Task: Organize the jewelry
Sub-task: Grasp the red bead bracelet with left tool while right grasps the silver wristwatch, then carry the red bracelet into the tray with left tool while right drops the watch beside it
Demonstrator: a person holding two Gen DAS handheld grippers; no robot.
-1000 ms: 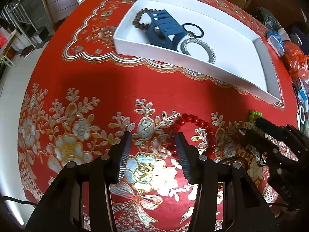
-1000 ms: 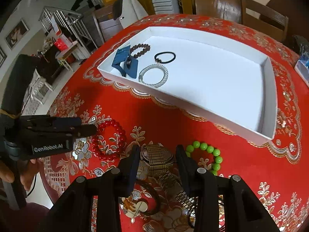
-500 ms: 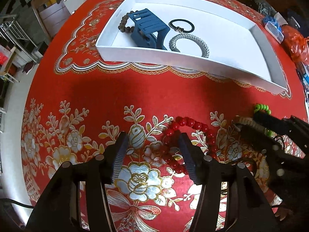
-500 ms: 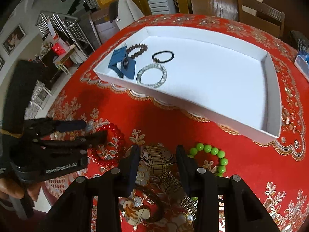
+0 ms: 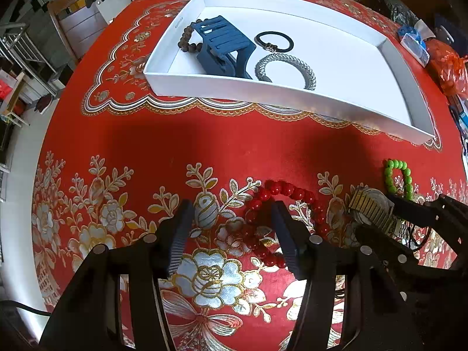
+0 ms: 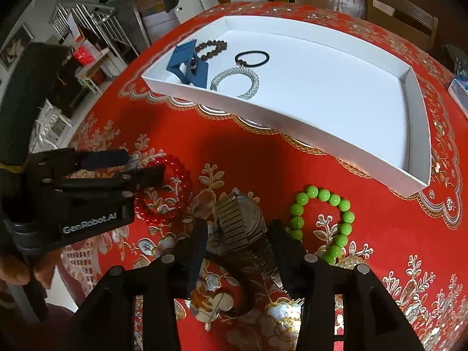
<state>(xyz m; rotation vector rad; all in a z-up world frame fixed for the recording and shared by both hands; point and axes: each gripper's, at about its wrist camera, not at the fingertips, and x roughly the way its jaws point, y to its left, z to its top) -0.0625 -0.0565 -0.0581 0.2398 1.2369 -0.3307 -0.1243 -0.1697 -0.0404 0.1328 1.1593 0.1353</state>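
Note:
A white tray [image 5: 292,93] [image 6: 263,111] holds a blue hair claw [image 5: 225,49], a brown bead bracelet [image 5: 187,39], a black hair tie [image 5: 273,41] and a silver mesh bracelet [image 5: 286,68]. On the red cloth lie a red bead bracelet [image 5: 263,225] [image 6: 163,193], a metal watch [image 5: 371,207] [image 6: 239,222] and a green bead bracelet [image 5: 399,175] [image 6: 321,219]. My left gripper [image 5: 232,222] [image 6: 140,165] is open, its right finger over the red bracelet's left side. My right gripper [image 6: 238,242] [image 5: 377,213] is open around the watch.
A black cord bracelet with a white charm [image 6: 216,301] lies under the right gripper. Plastic bags and small boxes [image 5: 424,49] sit at the table's far right edge. Chairs [image 6: 400,14] stand beyond the table.
My left gripper has moved right and forward, so the red bracelet now lies partly between its fingers. The right gripper has stayed over the watch.

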